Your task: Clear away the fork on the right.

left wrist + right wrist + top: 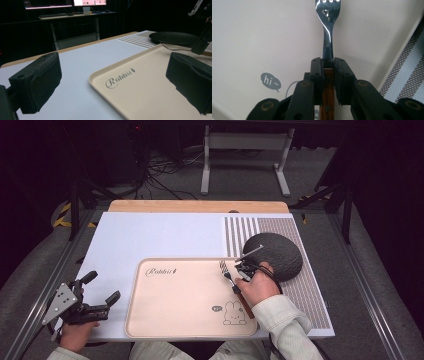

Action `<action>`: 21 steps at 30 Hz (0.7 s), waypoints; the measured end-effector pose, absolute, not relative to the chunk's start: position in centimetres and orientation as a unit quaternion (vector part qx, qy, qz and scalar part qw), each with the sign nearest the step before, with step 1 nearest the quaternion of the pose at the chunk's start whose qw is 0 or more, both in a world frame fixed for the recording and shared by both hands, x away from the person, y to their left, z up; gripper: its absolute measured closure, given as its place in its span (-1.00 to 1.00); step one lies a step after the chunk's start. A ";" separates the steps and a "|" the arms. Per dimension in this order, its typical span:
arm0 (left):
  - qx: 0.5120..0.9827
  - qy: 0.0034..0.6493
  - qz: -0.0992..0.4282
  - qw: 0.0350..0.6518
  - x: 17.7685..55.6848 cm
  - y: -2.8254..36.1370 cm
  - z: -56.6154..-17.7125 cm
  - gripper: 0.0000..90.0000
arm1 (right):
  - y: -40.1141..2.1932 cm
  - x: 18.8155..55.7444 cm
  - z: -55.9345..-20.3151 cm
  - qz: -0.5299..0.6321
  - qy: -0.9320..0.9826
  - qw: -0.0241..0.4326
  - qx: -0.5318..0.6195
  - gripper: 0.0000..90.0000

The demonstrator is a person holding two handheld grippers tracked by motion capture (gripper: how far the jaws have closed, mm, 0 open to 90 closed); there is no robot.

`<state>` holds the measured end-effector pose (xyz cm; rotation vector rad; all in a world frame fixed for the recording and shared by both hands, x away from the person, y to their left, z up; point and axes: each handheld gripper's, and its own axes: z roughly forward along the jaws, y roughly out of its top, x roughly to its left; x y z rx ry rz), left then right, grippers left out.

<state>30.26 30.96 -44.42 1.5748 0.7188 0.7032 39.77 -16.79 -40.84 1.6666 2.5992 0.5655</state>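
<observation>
While the right tool (328, 65) pinched a fork (327, 30) at the joint of steel neck and wooden handle, the tines reached ahead of it over the beige tray (170, 320) (the one with the rabbit print), with a dark round plate (277, 255) just beyond. Well apart on the white worktop (150, 237), the left tool (100, 292) sat spread and empty beside the tray's edge. Judging by this, the fork was mid-placement; next came lowering it flat before letting go.
</observation>
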 end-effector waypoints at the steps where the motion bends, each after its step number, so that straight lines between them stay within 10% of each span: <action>1: 0.678 0.309 0.303 0.594 30.3 31.0 -44.4 -0.98 | -16.7 39.8 -40.9 0.181 0.827 0.000 0.532 0.75; 21: 0.678 0.310 0.301 0.595 30.2 30.9 -44.4 -0.98 | -16.4 39.8 -41.7 0.167 0.828 -0.013 0.534 0.75</action>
